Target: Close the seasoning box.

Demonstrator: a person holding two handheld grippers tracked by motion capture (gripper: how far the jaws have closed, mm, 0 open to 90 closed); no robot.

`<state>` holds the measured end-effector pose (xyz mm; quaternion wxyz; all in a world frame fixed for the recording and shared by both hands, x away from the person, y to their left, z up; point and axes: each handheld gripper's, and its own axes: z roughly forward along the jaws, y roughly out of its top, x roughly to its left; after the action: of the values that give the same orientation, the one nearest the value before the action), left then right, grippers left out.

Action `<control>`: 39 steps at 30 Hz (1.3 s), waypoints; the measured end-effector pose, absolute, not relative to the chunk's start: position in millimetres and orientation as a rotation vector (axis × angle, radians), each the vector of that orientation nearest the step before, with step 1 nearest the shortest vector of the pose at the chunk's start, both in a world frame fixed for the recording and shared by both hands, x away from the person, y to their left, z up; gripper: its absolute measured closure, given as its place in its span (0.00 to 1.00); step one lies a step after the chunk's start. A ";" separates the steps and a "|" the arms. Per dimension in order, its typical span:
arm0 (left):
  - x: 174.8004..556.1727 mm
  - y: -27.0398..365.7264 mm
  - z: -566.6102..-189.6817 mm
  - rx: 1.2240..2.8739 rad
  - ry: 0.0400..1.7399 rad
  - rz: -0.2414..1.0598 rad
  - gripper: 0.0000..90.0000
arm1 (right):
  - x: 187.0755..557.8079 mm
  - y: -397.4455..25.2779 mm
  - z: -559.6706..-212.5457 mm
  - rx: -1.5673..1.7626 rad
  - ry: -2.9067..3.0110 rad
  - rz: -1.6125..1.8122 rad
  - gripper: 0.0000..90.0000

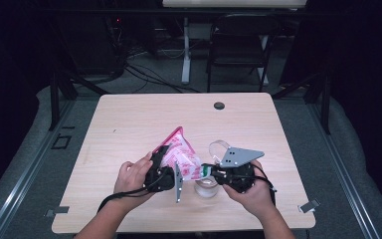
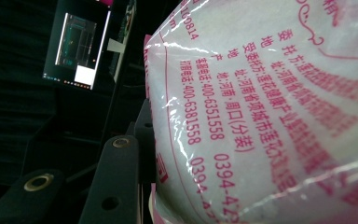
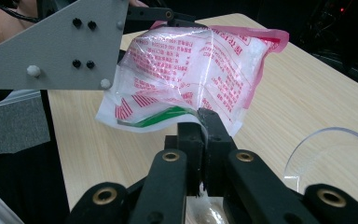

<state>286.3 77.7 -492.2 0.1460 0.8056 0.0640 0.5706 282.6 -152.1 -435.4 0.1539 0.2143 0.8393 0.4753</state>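
Plastic bag (2 grippers), mid-table

Black folding chair beyond table; dark grommet near far edge.

The bag is thin, glossy plastic film, crinkled and translucent, printed in red with a green stripe. The worktop is pale wood-grain laminate, smooth and matt. The cup near its front edge is clear, shiny plastic. Each hand-held gripper has matt black plastic jaws.
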 end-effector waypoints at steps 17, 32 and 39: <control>285.2 74.4 -490.5 2.303 0.163 1.669 0.69 | 285.1 -156.2 -437.7 0.628 2.404 1.354 0.99; 283.9 72.2 -489.5 2.301 0.124 1.697 0.69 | 285.7 -158.8 -438.0 0.639 2.405 1.343 1.00; 283.0 71.9 -489.6 2.304 0.116 1.702 0.69 | 286.2 -159.4 -437.9 0.664 2.413 1.349 1.00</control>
<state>283.0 71.9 -489.6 0.1370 0.7961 0.0402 0.5881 286.2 -159.4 -437.9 0.1487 0.2308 0.8393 0.4693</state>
